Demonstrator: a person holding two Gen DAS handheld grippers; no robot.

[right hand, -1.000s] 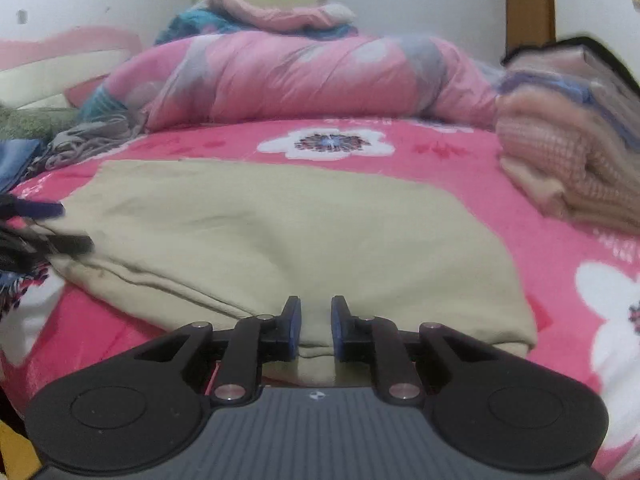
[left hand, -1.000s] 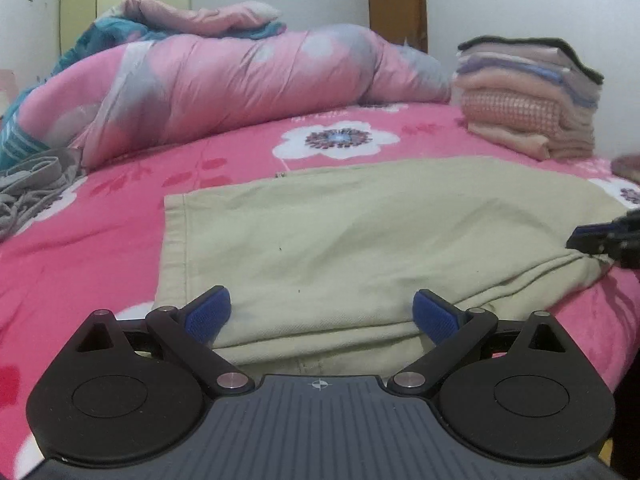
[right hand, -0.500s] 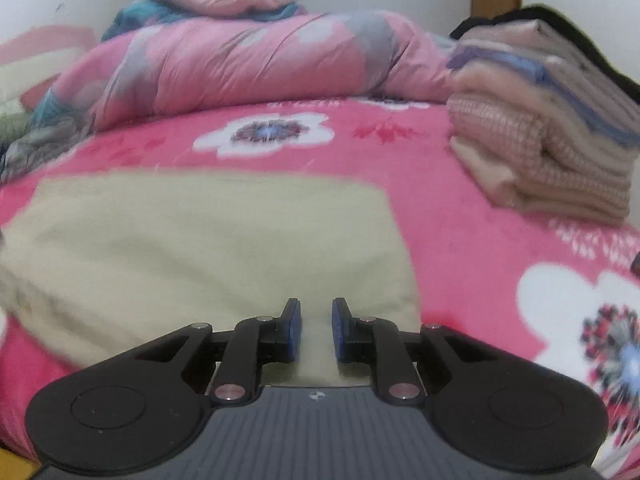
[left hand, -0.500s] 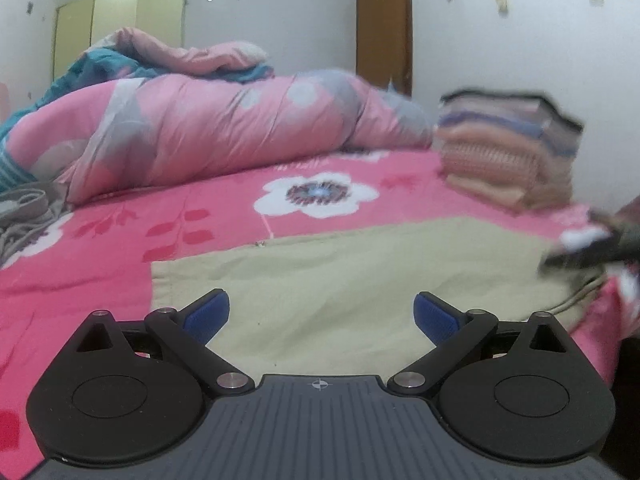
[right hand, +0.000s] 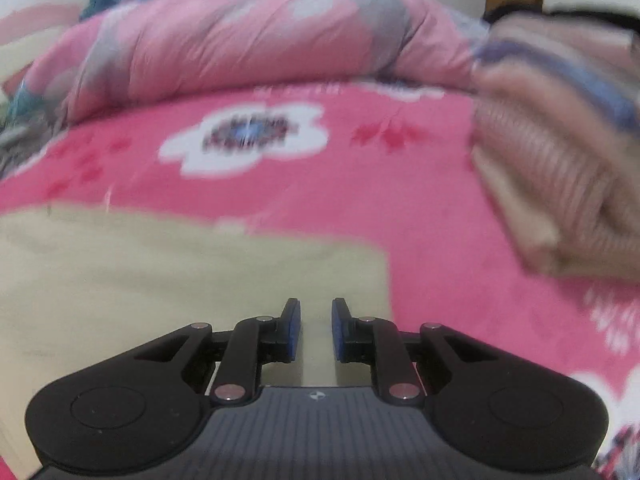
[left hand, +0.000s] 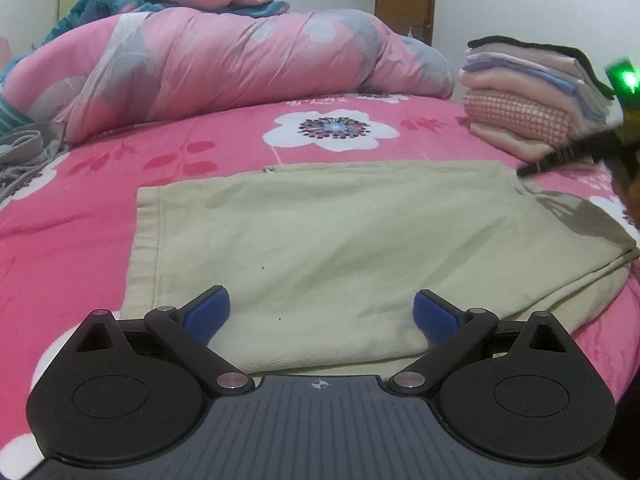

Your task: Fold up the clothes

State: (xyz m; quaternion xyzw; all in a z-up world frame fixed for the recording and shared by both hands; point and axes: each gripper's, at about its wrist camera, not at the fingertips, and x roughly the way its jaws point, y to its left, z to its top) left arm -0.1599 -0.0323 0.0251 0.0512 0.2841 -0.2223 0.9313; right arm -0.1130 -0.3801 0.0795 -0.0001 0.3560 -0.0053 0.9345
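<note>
- Left wrist view: left claw (left hand: pixel 322 314) spread wide, blue pads (left hand: pixel 208 314) clear of anything, nothing held; it hangs over the near edge of the beige garment (left hand: pixel 340 240).
- Garment lies flat on the pink floral bed (left hand: pixel 72 220), filling the middle of the view; its right edge at 3 o'clock is doubled over.
- Folded pile of clothes (left hand: pixel 528 100) at 2 o'clock; rolled pink quilt (left hand: pixel 224 64) at 12 o'clock.
- Right claw (left hand: pixel 560 156) enters at 3 o'clock, blurred and partly cut off, a green light above it; its tips are hard to make out here.
- Right wrist view: right claw (right hand: pixel 316 330) narrowed to a slim gap, beige garment (right hand: pixel 160 280) seen through the gap; whether the pads pinch cloth I cannot tell.
- Whole view smeared; clothes pile (right hand: pixel 560 160) at 2 o'clock looms large, its detail lost. Left claw not visible here.
</note>
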